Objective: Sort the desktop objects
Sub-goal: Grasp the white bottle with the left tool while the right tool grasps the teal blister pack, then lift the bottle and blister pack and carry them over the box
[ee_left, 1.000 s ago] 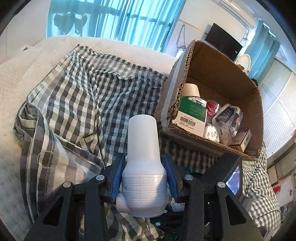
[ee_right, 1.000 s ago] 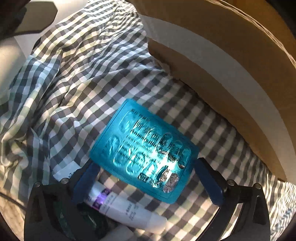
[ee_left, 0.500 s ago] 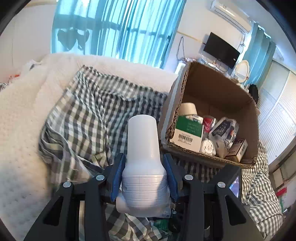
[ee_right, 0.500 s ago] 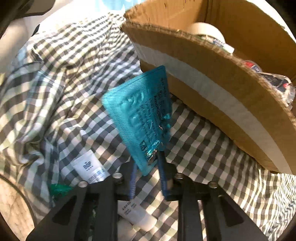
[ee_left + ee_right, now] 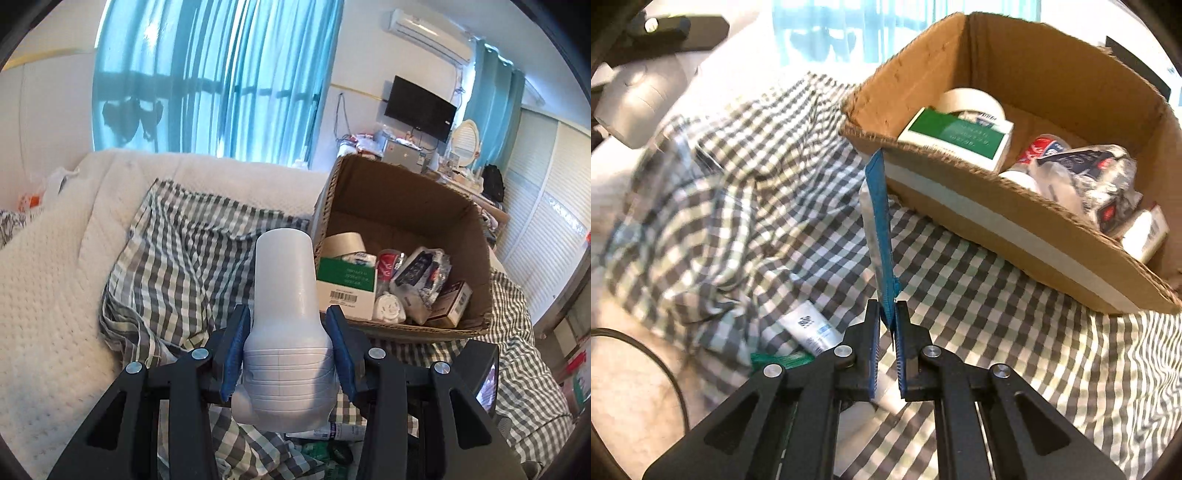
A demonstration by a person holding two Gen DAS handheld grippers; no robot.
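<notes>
Left wrist view shows the left claw (image 5: 288, 345) clamped on a white plastic bottle (image 5: 286, 314), held above the checked cloth (image 5: 192, 251) beside the open cardboard box (image 5: 406, 192). Right wrist view shows the right claw (image 5: 888, 317) pinched together on a blue blister pack (image 5: 881, 221), edge-on and upright, just before the box's near wall, with a white tube (image 5: 810, 326) lying on the cloth below.

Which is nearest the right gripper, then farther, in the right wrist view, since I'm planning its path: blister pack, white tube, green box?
1. Blister pack, clamped between its pads, edge-on.
2. White tube, on the cloth just left.
3. Green box, inside the cardboard box, beyond.
</notes>
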